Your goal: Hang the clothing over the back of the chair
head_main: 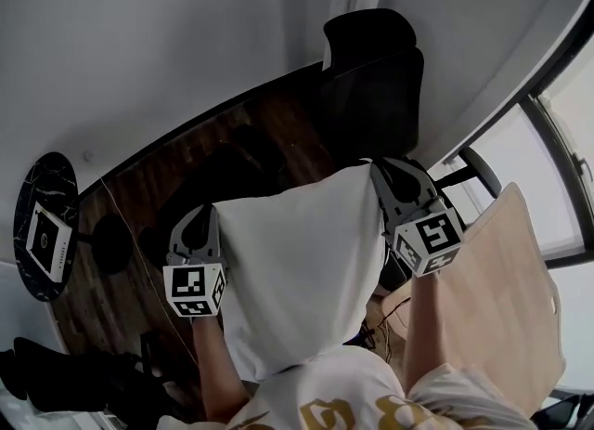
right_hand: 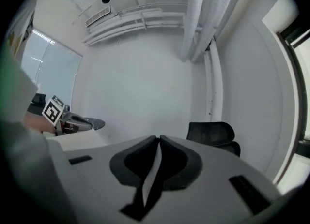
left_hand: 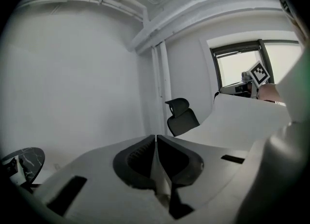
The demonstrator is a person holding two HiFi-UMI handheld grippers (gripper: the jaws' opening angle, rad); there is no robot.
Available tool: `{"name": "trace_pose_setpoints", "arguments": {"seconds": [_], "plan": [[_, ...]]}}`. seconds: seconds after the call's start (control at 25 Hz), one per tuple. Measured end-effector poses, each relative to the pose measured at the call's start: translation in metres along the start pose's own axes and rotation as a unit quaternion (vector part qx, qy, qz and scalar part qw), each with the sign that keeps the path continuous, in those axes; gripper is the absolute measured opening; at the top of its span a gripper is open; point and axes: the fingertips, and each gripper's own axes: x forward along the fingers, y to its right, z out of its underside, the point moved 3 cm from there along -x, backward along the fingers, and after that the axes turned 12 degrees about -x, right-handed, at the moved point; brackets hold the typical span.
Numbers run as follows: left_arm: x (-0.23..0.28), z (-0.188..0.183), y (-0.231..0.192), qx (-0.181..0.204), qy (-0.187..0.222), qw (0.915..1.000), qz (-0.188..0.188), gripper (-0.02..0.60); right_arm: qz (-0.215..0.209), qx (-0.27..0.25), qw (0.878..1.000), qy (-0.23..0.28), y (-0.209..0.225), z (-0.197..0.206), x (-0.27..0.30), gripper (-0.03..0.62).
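Closest to the head camera, the person's pale top with gold print (head_main: 320, 405) is filling the bottom edge, and both forearms are reaching out from it; just beyond, the white garment (head_main: 302, 270) is hanging as a broad sheet stretched between the two grippers, its upper edge running from one to the other and its lower part draping back toward the person. On the left, the left gripper (head_main: 204, 216) is gripping the garment's upper left corner; its own view is showing the dark pads pressed almost together, with only a thin fold of white cloth (left_hand: 161, 182) passing between them. On the right, the right gripper (head_main: 379, 170) is pinching the opposite corner, slightly higher in the head view; its pads are likewise standing nearly closed on a narrow strip of the fabric, which is trailing down from the slit between them. Ahead of both grippers, the black chair (head_main: 371, 75) is standing on the dark wooden floor (head_main: 186, 173) by the white wall, well apart from the garment, its headrest and back bare; off to the left, a round black table (head_main: 42, 224) is standing by the wall.
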Motion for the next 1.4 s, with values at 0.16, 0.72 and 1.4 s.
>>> {"name": "trace_pose_setpoints", "arguments": {"seconds": [0.16, 0.72, 1.4], "plan": [[0.012, 0.025, 0.003, 0.033, -0.044, 0.9985, 0.003, 0.031, -0.01, -0.03, 0.999, -0.028, -0.007, 0.02, 0.011, 0.034], [0.03, 0.174, 0.018, 0.118, -0.241, 0.9629, 0.033, 0.031, -0.068, -0.196, 0.966, -0.154, -0.054, 0.109, 0.036, 0.037], [0.025, 0.237, 0.045, 0.124, -0.341, 0.9257, 0.106, 0.031, -0.087, -0.167, 0.967, -0.17, -0.068, 0.123, 0.041, 0.037]]}}
